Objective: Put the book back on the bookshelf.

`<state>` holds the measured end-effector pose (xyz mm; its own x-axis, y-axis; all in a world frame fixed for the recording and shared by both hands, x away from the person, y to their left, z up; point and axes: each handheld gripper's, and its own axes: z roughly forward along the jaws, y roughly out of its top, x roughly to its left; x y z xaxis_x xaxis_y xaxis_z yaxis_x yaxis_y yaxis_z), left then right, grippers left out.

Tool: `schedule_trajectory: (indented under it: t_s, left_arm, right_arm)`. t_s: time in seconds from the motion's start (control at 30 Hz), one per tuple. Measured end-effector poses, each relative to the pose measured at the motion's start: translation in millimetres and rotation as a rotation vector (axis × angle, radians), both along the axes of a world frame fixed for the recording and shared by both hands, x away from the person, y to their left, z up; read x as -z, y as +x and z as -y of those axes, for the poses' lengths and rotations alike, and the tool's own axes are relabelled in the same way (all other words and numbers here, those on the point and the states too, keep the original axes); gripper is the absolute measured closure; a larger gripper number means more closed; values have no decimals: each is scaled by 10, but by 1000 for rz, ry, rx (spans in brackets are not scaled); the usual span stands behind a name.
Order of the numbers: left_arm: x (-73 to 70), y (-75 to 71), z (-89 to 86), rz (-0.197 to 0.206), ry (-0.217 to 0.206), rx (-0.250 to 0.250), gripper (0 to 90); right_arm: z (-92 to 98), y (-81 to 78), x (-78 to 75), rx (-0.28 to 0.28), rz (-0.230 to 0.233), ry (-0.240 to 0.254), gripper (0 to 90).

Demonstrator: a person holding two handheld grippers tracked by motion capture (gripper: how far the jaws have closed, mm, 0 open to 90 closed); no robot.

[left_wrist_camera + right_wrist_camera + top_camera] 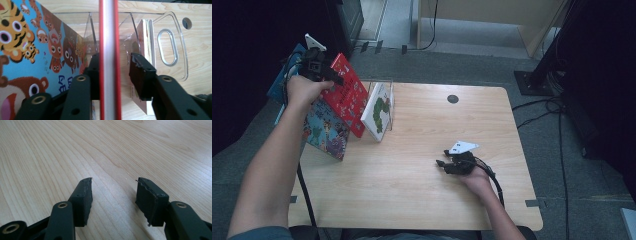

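Left hand-held gripper (113,75) straddles the red book (109,50) (pads apart).

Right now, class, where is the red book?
In the high view the red book stands tilted at the table's left edge, between the blue animal book and the white book, with the left gripper at its top edge.

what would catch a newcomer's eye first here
Most striking is the red book at the table's far left, its edge standing between the open jaws of the left hand-held gripper, with a gap at the right pad. Beside it leans a blue animal picture book, and a clear acrylic rack holds a white book.
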<state>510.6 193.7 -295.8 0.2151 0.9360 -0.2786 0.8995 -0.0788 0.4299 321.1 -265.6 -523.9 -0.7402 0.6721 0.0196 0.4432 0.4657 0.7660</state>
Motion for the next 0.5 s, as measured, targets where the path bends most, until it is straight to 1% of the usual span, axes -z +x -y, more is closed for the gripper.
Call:
schedule_trajectory:
  t_s: [0.1,0.27,0.33,0.37,0.4,0.43,0.5]
  left_arm:
    - [-60,-18,-54,8,-22,9,549]
    - [-167,-65,-124,6,-11,3,487]
    - [-237,-104,-167,29,-28,4,458]
    - [-289,-137,-204,51,-41,4,457]
    - [-326,-160,-237,62,-53,4,456]
    - [-351,-174,-261,67,-61,2,452]
    - [-404,-208,-298,61,-69,15,452]
  right_arm:
    - [3,-1,0,-2,-1,0,465]
    - [7,-3,0,-4,-1,1,463]
    - [11,-5,0,-3,1,0,460]
    - [12,-8,0,-2,-1,1,459]
    - [14,-10,0,-2,-2,1,458]
    - [15,-10,-1,-3,-3,1,458]
    - [16,-9,-1,-4,-3,0,458]
